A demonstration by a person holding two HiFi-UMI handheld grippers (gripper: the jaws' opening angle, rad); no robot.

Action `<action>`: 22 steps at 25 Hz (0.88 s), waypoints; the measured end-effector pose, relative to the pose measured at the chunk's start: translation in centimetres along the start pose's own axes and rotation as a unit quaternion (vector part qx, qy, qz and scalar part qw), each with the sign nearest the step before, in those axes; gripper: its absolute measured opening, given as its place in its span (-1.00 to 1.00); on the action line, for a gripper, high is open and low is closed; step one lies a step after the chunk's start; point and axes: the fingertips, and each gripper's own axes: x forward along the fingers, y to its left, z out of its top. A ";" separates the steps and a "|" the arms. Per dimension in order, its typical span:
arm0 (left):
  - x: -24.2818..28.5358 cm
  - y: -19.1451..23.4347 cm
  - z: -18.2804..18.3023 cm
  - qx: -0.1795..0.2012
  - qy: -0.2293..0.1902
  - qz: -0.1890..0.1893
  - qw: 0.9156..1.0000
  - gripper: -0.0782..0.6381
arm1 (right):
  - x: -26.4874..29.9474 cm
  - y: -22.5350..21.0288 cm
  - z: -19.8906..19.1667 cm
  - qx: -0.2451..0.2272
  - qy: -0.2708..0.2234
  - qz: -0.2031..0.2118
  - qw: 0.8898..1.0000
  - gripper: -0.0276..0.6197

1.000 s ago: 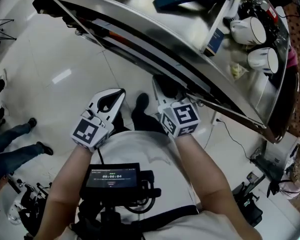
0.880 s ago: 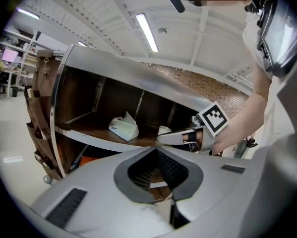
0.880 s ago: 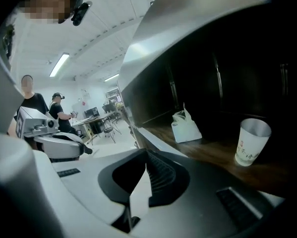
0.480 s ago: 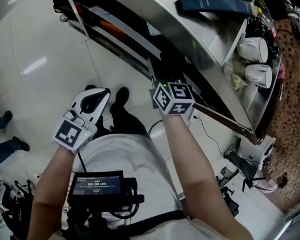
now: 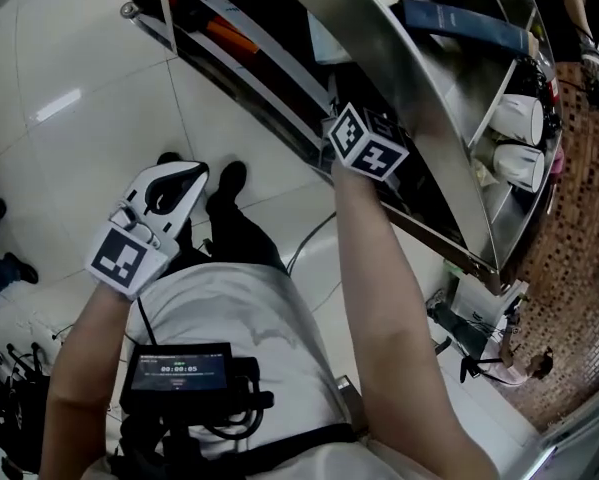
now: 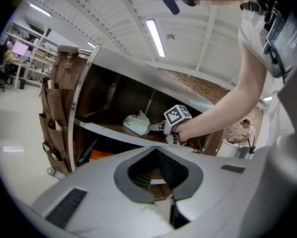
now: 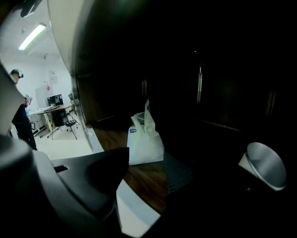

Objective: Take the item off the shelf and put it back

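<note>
A white plastic bag (image 7: 145, 142) stands on the wooden board of the shelf (image 7: 138, 182), also visible as the white bag (image 6: 137, 124) in the left gripper view. My right gripper (image 7: 146, 165) reaches into the dark shelf bay. Its jaws have just been opening and now stand apart with nothing between them; the bag sits just beyond the tips. In the head view only its marker cube (image 5: 369, 145) shows at the shelf's edge. My left gripper (image 5: 187, 176) hangs low over the floor, away from the shelf, jaws together and empty.
The steel shelf unit (image 5: 419, 88) carries a blue book (image 5: 464, 26) and white cups (image 5: 519, 118) on top. A white cone-shaped thing (image 7: 265, 168) lies right of the bag. A brown pocket organiser (image 6: 54, 118) hangs on the shelf's end. A person (image 6: 246, 135) stands far off.
My right arm has risen and pushed forward into the shelf bay. The left gripper has kept about the same place beside my body.
</note>
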 end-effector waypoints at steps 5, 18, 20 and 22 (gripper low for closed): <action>-0.3 0.0 -0.1 -0.001 -0.001 -0.005 1.000 -0.77 | 1.6 -0.1 1.2 -0.009 -0.007 -0.003 1.000 -0.12; -0.1 0.5 -0.5 -0.009 0.003 -0.003 1.000 -0.77 | 5.0 -0.5 0.8 -0.020 0.024 0.002 1.000 0.04; -0.1 0.5 -0.6 -0.013 0.005 -0.002 1.000 -0.77 | 5.1 -0.5 0.7 -0.024 0.024 0.005 0.999 -0.10; 0.0 0.6 -0.7 -0.015 0.006 -0.001 1.000 -0.77 | 5.5 -0.7 0.4 -0.024 0.014 0.011 1.000 -0.19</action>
